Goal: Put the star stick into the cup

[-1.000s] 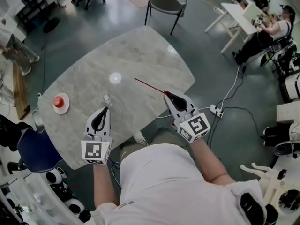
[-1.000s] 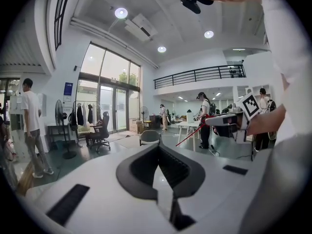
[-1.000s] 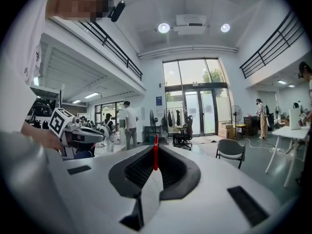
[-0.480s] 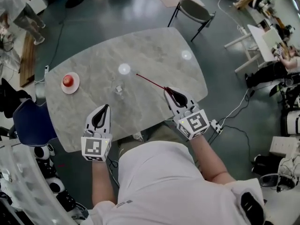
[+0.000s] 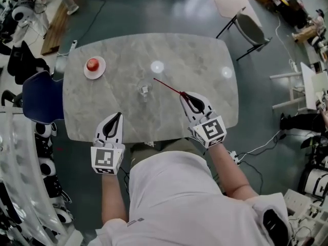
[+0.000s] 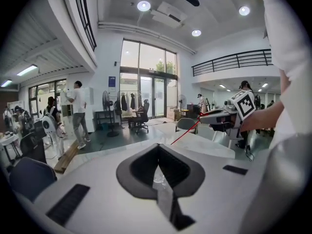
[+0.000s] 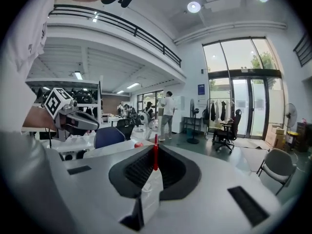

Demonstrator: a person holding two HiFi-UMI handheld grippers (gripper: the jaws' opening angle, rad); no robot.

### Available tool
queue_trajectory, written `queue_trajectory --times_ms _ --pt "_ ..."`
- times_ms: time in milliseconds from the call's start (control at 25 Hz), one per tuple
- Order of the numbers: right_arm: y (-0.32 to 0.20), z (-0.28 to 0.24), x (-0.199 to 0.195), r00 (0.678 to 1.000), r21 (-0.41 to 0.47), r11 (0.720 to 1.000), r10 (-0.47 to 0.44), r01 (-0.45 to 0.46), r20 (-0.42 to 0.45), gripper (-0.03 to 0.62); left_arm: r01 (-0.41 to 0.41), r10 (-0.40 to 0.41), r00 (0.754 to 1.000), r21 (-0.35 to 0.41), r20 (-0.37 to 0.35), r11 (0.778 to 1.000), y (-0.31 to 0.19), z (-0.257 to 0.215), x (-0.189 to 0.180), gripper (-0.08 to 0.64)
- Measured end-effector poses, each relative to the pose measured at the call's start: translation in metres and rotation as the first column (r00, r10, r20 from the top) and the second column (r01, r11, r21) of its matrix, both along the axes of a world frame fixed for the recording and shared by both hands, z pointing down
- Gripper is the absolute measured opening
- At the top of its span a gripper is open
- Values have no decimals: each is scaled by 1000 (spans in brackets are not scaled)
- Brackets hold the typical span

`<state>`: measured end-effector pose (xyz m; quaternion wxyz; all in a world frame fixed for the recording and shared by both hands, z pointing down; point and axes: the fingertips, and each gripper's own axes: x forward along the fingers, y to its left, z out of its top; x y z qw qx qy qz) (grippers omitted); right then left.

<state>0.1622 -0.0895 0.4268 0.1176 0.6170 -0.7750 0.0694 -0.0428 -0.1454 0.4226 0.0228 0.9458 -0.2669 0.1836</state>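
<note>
A thin red star stick [image 5: 168, 86] slants out over the grey marble table [image 5: 195, 55], and my right gripper [image 5: 184, 96] is shut on its near end. Its far tip hangs just right of and beyond a small clear cup [image 5: 145, 90] that stands upright mid-table. In the right gripper view the stick [image 7: 156, 152] rises from between the shut jaws of the right gripper [image 7: 155, 168]. My left gripper [image 5: 118, 116] hovers at the table's near edge, shut and holding nothing. From the left gripper view the stick [image 6: 185, 134] shows as a red line to the right.
A red apple [image 5: 92, 63] rests on a small white plate [image 5: 97, 70] at the table's far left. A blue chair [image 5: 41, 96] stands against the left edge, a grey chair [image 5: 252, 28] off the far right corner. People stand beyond the table.
The right gripper has carried the stick leftward, so its far tip is now much nearer the cup. The head view has swung. The left gripper stays at the near edge.
</note>
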Motion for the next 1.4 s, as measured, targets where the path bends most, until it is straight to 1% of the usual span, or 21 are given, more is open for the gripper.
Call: queue_trajectory --times_ms 120,320,480,720,920,1080,1400 --pt "-5 10 -1 998 -14 998 -66 66 -10 26 76 -75 997 -10 20 997 10 5 -7 2" --pt "-23 24 -9 983 -33 983 -183 182 -22 26 195 -194 980 -25 50 980 21 10 -21 2" --pt "-32 43 -8 967 -58 966 -255 254 -15 26 272 -269 960 -35 72 962 37 16 -26 2" --pt "-52 69 -15 944 -104 939 -330 328 -4 26 379 -373 923 -58 93 924 48 26 -43 2" --pt "-65 87 -25 923 -135 915 -385 380 -13 26 436 -428 898 -69 104 898 50 31 -53 2" --pt "-72 99 -31 912 -158 901 -411 404 -11 27 463 -453 884 -78 113 883 52 34 -62 2" --pt "-81 118 -31 908 -191 892 -419 410 -4 27 485 -475 872 -85 119 870 46 39 -67 2"
